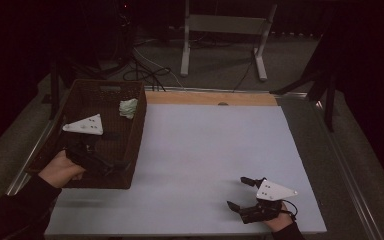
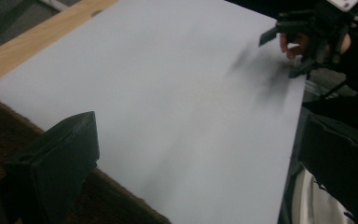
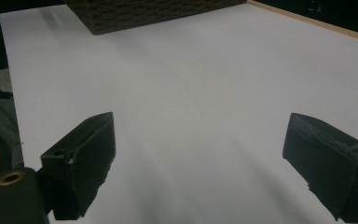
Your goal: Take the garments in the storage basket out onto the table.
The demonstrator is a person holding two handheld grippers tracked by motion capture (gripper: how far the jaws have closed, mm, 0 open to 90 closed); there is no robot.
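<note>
— What's on your left?

— My left gripper (image 1: pixel 111 150) hangs over the brown woven basket (image 1: pixel 135 145) at the table's left edge, low over its near half. Its jaws stand wide apart with nothing between them; in the left gripper view they frame the basket's rim and the pale table top (image 2: pixel 168 93) beyond it.

— Anything in the basket?

— A crumpled pale green cloth (image 1: pixel 128 107) lies at the far end, against the right wall, well apart from my left gripper.

— And on your right?

— My right gripper (image 1: pixel 241 192) hovers just above the table near its front right corner. The jaws are spread wide and empty, pointing left across the bare surface toward the basket.
</note>
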